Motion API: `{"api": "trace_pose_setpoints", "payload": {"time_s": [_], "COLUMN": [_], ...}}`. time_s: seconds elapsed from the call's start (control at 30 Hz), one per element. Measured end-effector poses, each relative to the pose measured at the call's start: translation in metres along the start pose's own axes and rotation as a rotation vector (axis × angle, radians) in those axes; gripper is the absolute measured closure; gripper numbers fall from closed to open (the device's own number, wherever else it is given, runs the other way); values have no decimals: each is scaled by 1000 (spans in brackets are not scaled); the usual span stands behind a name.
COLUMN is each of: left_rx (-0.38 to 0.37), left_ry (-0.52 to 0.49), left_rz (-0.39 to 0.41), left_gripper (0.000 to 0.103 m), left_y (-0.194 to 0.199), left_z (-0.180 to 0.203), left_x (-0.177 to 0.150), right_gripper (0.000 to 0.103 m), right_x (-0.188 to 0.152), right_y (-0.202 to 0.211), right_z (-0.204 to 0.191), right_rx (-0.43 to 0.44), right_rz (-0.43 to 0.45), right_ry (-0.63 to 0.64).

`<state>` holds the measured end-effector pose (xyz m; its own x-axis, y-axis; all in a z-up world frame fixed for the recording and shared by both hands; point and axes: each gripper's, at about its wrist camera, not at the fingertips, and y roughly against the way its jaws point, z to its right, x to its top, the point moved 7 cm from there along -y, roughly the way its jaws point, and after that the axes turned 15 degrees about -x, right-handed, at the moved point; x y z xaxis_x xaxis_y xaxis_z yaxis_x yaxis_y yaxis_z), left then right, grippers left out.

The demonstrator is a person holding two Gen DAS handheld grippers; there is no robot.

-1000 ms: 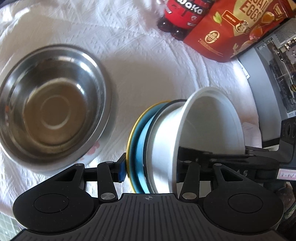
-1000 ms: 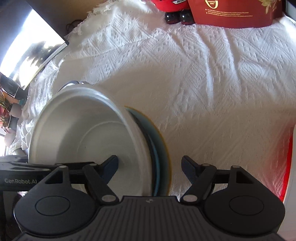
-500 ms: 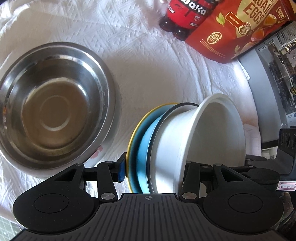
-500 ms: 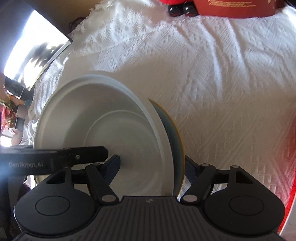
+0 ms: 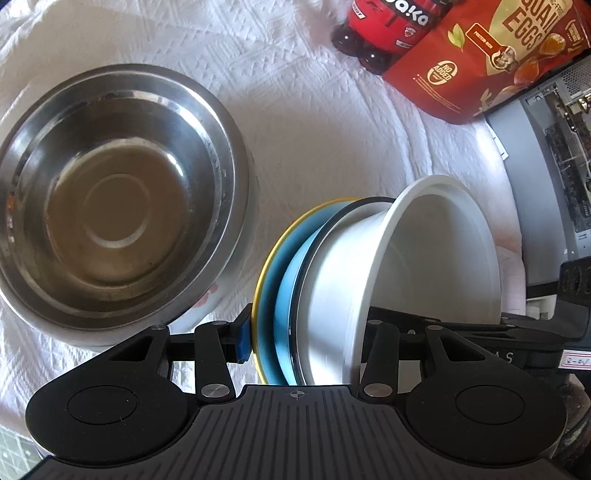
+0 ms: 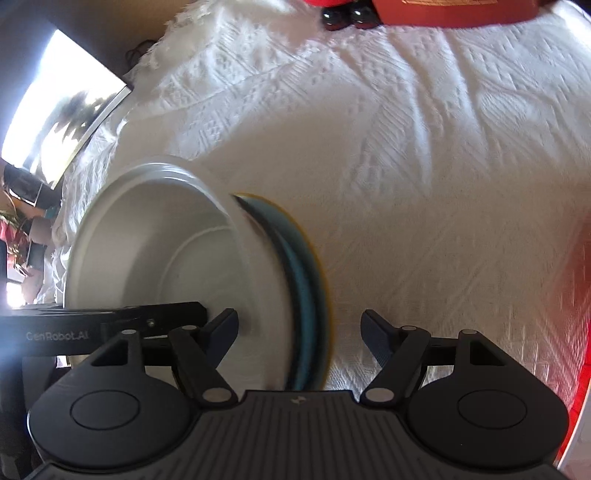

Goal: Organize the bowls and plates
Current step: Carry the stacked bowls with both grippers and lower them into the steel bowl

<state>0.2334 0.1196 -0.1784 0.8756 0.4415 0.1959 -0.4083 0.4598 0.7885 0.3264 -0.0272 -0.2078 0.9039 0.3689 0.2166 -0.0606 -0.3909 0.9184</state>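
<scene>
Left wrist view shows the left gripper (image 5: 303,343) pinching a nested stack turned on edge: its blue left pad presses the yellow-rimmed light blue plate (image 5: 267,291), while the right finger reaches inside the white plastic bowl (image 5: 439,251); a dark-rimmed white dish (image 5: 325,273) sits sandwiched between them. The right gripper (image 6: 299,328) stands spread around the same stack, its left finger inside the bowl and its right finger clear of the plate's back, so it grips nothing.

Compared with a second ago, the stack has tipped a little more upright and the bowl's mouth has opened further toward the right wrist camera, while both hands have barely shifted. I judge this a regrasp or steadying pause with the stack held above the white textured cloth (image 6: 424,184), before it is set down.

The stack's axis runs roughly level, the bowl's mouth facing the right gripper's side and the plate's underside facing the wide stainless steel bowl (image 5: 114,199) resting upright on the cloth just beside. Beyond lie a red snack bag (image 5: 491,55) and a dark soda bottle (image 5: 373,33).
</scene>
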Motion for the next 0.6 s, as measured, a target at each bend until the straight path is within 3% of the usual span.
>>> {"api": "trace_pose_setpoints", "payload": {"time_s": [0.47, 0.6], "left_rx": [-26, -22], "left_ry": [-8, -21], "left_rz": [8, 7], "left_gripper": [42, 41], "left_y": [-4, -5], "left_z": [5, 7], "left_x": [-5, -6], "right_gripper": [30, 41], "right_x": [-3, -2], "right_y": [2, 3], "right_z": [-7, -9], "right_rx": [4, 29], "right_rz": [4, 14], "right_ry": [6, 14]}}
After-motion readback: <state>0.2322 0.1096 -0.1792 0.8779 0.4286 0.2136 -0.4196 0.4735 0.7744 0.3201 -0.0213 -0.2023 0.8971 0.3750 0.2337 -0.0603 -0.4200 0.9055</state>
